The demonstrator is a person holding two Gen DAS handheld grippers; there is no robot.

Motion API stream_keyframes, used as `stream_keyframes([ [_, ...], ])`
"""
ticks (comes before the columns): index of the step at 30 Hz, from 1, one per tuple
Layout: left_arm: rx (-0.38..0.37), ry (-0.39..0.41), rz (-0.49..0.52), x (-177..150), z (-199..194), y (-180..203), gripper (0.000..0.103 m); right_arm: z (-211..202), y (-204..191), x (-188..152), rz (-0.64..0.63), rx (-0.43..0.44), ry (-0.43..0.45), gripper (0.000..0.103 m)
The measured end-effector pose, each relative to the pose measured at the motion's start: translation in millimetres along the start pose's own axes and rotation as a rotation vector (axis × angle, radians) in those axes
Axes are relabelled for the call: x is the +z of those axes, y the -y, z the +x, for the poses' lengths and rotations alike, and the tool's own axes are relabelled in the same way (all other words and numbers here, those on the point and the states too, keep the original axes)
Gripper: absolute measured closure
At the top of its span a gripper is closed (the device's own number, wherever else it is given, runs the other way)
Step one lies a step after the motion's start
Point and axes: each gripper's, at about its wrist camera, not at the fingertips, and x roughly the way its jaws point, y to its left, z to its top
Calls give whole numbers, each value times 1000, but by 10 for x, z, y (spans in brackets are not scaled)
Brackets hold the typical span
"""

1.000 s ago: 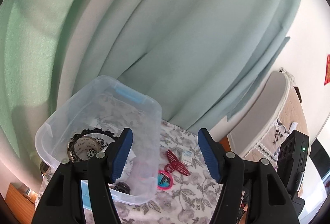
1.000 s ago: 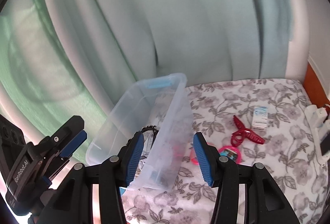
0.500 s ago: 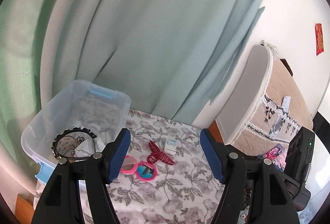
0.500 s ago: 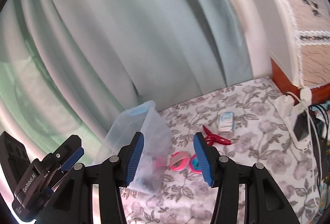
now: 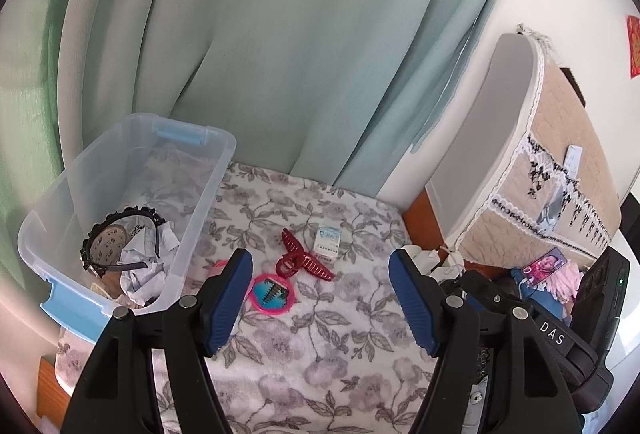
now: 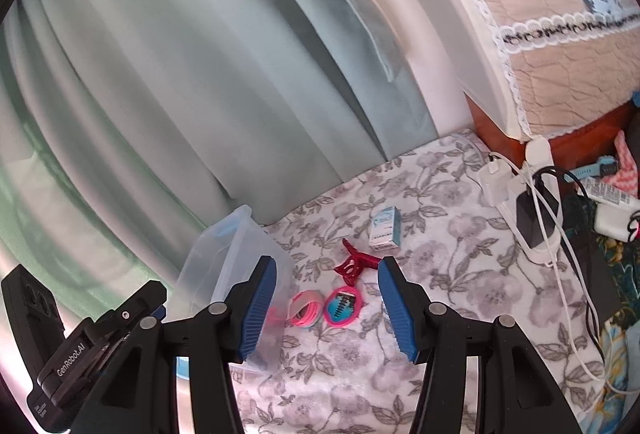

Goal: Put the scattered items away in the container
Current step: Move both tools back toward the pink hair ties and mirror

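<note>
Approach step: both hand-held grippers, left [image 5: 320, 298] and right [image 6: 326, 304], are released and empty; next, grasp the red hair claw [image 6: 354, 263] for the container [image 5: 120, 202].

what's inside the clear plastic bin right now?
In the clear plastic bin: a black lacy headband, a patterned tape roll, and crumpled white paper. Anything beneath the paper is covered.

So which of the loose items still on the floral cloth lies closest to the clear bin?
The pink hair ties, lying right beside the clear bin. The round pink mirror, red hair claw and small box each sit farther away.
</note>
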Motion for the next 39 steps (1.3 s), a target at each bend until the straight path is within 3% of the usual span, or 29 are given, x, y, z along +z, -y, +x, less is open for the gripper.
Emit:
stream_keyframes([
  [6,40,-79,-15,-102,263,-36,31,158,153,-66,27,-16,-46,42],
  [27,114,-390,-38,-646,1498,-325,30,1076,679,-369,106,-108,-264,42],
  [32,146,-415,-37,-727,1713,-422,30,1290,733,-442,101,-127,-312,42],
  [39,266,-344,44,-688,1849,-466,30,1581,740,-522,75,-137,-372,42],
])
